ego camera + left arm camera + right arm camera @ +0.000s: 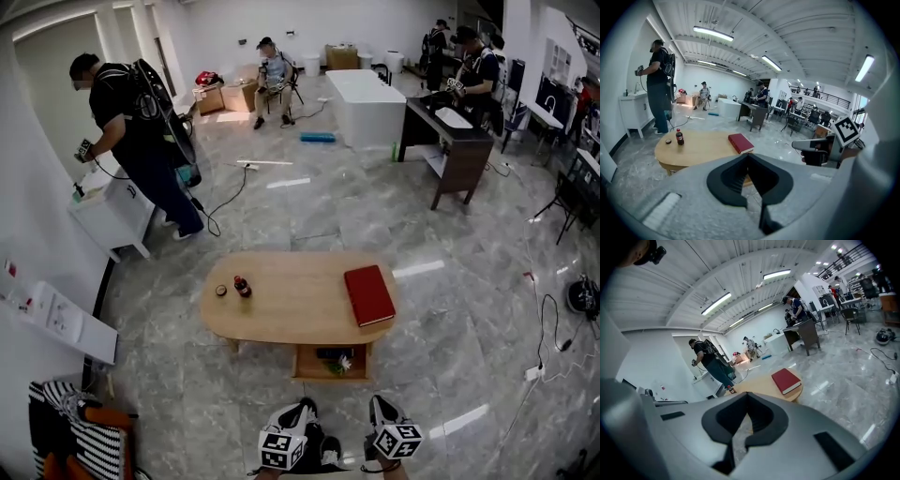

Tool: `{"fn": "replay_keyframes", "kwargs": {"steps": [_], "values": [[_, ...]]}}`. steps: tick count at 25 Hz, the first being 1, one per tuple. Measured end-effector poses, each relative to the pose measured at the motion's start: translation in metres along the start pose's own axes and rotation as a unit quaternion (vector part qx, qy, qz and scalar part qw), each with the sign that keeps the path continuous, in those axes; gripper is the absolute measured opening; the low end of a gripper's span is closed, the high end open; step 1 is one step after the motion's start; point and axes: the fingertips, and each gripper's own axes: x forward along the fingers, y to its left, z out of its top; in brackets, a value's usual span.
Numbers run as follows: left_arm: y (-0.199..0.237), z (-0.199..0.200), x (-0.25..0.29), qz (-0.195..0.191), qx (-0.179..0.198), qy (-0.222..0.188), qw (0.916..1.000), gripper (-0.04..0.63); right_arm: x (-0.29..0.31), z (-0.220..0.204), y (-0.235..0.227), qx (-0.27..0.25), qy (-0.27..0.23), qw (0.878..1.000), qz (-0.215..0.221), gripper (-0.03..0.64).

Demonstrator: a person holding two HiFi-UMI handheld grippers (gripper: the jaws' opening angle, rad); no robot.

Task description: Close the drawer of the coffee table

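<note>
1. At the bottom edge of the head view, the left gripper [748, 157] and right gripper [747, 394] are held side by side. Each has its jaws together at the tips, with nothing between them.
2. Just above them in the frame, the drawer [330, 376] of the coffee table [291, 305] stands pulled out towards the person, below the tabletop's near edge. Both grippers are well apart from it. A dark object and something small and white lie inside.
3. On the oval wooden tabletop, a red book [368, 294] lies at the right end. A small cola bottle [242, 286] stands upright at the left, with a dark round cap [221, 291] beside it.
4. Beyond, at upper left, a person with a backpack [141, 131] works at a white cabinet.
5. Likely risks:
   - Pushing the drawer front off-centre with one gripper could skew it and jam it.
   - A hard shove could slide the light table on the polished floor or tip the bottle.
   - Contents standing proud could catch under the tabletop.
</note>
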Motion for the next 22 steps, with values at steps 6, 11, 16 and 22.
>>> {"fn": "replay_keyframes", "kwargs": {"steps": [6, 11, 16, 22], "values": [[0.031, 0.012, 0.027, 0.001, -0.011, -0.015, 0.9998, 0.009, 0.027, -0.002, -0.003, -0.027, 0.019, 0.999, -0.003, 0.015], [0.080, 0.024, 0.052, 0.019, -0.029, -0.018, 0.9992, 0.009, 0.059, -0.005, -0.002, -0.040, 0.048, 0.998, -0.005, 0.015], [0.126, 0.022, 0.075, 0.027, -0.048, -0.008, 0.9985, 0.009, 0.094, -0.003, -0.001, -0.047, 0.065, 0.997, -0.019, 0.015], [0.148, 0.005, 0.122, 0.016, -0.039, 0.012, 0.9990, 0.009, 0.139, 0.008, -0.023, -0.060, 0.051, 0.996, -0.030, 0.015]]}}
